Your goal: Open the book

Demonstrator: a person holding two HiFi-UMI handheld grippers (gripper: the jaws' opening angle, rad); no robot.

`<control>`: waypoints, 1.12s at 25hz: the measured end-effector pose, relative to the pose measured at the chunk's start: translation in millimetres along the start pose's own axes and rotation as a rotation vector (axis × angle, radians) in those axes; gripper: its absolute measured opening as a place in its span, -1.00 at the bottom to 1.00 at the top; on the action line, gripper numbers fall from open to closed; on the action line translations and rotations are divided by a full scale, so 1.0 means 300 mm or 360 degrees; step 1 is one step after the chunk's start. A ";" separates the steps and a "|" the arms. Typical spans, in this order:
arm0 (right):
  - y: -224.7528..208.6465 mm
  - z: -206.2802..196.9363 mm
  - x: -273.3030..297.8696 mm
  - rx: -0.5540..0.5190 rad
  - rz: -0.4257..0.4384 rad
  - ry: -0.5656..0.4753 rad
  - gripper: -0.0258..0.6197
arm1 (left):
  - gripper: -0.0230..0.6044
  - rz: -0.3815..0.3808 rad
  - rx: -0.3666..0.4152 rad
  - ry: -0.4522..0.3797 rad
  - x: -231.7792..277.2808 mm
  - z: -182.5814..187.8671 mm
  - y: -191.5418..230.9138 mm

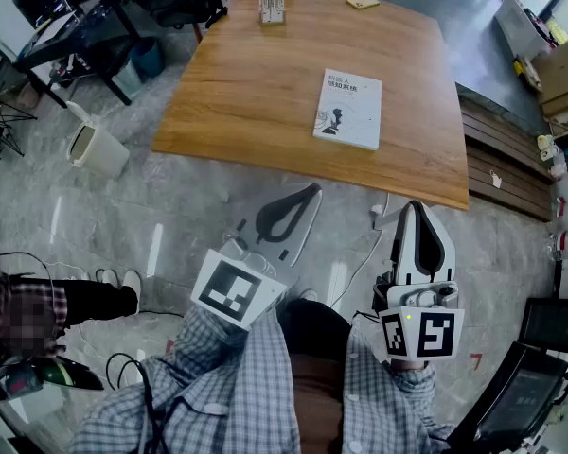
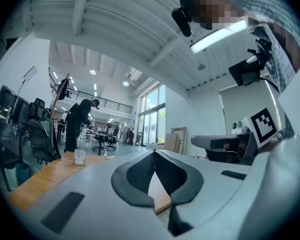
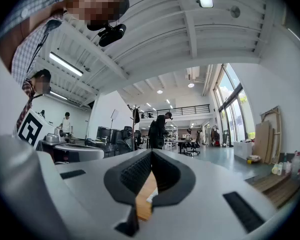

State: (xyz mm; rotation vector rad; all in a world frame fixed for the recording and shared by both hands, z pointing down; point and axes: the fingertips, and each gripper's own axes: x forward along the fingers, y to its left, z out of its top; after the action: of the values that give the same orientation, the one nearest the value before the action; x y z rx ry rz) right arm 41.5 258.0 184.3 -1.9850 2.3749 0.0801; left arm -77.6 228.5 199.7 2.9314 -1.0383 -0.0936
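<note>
With left gripper [image 1: 315, 191] and right gripper [image 1: 415, 206] fingers clenched empty, the closed paperback book [image 1: 348, 109] at one o'clock looks light and floppy, best pinched at the cover's free edge

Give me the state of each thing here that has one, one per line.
Book: closed, lying flat on the table, front cover up.
Left gripper: shut, nothing between its jaws, held over the floor short of the table.
Right gripper: shut, nothing held, also short of the table.
</note>
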 end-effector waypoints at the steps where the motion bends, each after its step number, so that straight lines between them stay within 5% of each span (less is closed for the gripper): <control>1: -0.006 -0.001 -0.002 0.0006 -0.0006 0.0001 -0.86 | -0.93 -0.0003 0.0000 -0.0001 0.002 0.000 -0.002; 28: -0.214 -0.074 -0.068 0.0112 -0.0059 0.0088 -0.86 | -0.93 0.0074 0.0047 0.0049 0.069 -0.017 -0.111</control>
State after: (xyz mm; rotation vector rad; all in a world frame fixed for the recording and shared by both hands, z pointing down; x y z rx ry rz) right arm 108.2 265.3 207.2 -2.0242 2.3373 -0.0599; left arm -40.3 241.4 202.3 2.9226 -1.1124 -0.0319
